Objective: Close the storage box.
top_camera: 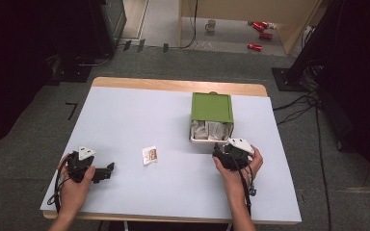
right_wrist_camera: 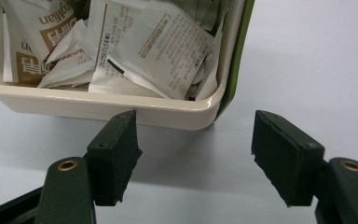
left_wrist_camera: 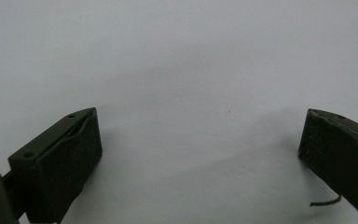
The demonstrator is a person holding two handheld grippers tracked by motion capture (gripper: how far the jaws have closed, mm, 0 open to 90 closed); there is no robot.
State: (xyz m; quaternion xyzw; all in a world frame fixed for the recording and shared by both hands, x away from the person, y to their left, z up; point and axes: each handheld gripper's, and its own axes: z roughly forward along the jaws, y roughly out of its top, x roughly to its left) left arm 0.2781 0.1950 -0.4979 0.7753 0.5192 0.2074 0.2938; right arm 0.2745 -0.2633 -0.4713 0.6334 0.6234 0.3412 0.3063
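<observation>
— What sort of place is this?
— A lab or studio. Beyond the right claw [top_camera: 225, 153] lie grey carpet [top_camera: 173, 62] and loose cables [top_camera: 298, 108].
— Anything else?
— Dark stands [top_camera: 313, 48] at the sides; a mug [top_camera: 211, 25] and red cans [top_camera: 260, 29] sit on the far floor.

A cream tray [right_wrist_camera: 121, 105] under a green lid [top_camera: 212, 107], white-and-brown sachets [right_wrist_camera: 163, 51] and black tongs [right_wrist_camera: 193, 154] are seen on the pale blue bench [top_camera: 139, 115].
</observation>
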